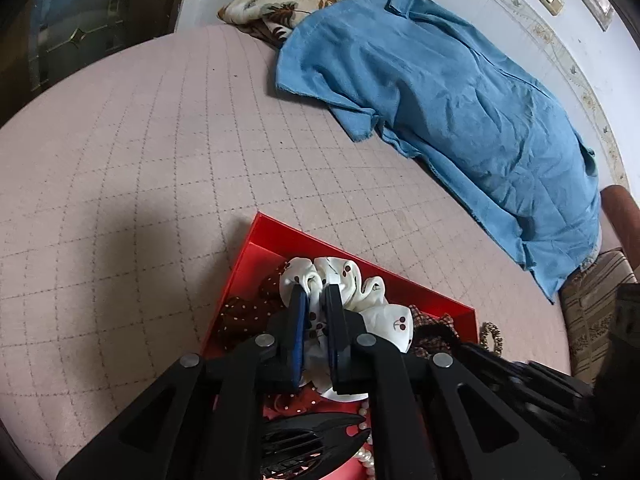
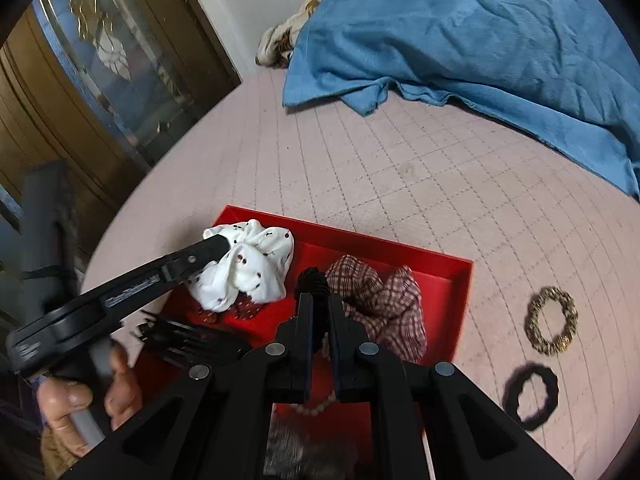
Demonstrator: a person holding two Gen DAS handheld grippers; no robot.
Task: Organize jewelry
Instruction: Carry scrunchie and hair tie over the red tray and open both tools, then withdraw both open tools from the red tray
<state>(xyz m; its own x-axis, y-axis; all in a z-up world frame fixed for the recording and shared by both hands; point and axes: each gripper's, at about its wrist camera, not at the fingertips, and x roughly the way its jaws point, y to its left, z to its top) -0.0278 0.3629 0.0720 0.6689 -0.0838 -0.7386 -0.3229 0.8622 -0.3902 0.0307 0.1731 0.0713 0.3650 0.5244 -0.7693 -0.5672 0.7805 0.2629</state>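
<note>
Right wrist view: the right gripper (image 2: 319, 306) is clamped on a black ribbed hair tie (image 2: 314, 280) above the red tray (image 2: 460, 280), while the left gripper (image 1: 316, 300) pinches the white cherry-print scrunchie (image 1: 352, 288) over the tray's far corner. Judged from the layout, sorting is partly done: a plaid scrunchie (image 2: 384, 300), a dark red dotted scrunchie (image 1: 244, 312), a black claw clip (image 1: 304, 440) and what appears to be a pearl strand (image 1: 366, 452), partly hidden, lie in the tray, whereas a gold hair tie (image 2: 552, 320) and a black ring tie (image 2: 530, 396) remain outside on the pink quilted bed cover (image 2: 400, 160). A blue shirt (image 1: 460, 100) lies well apart, and the crowded tray contents and the two grippers working close together are the probable obstructions.
</note>
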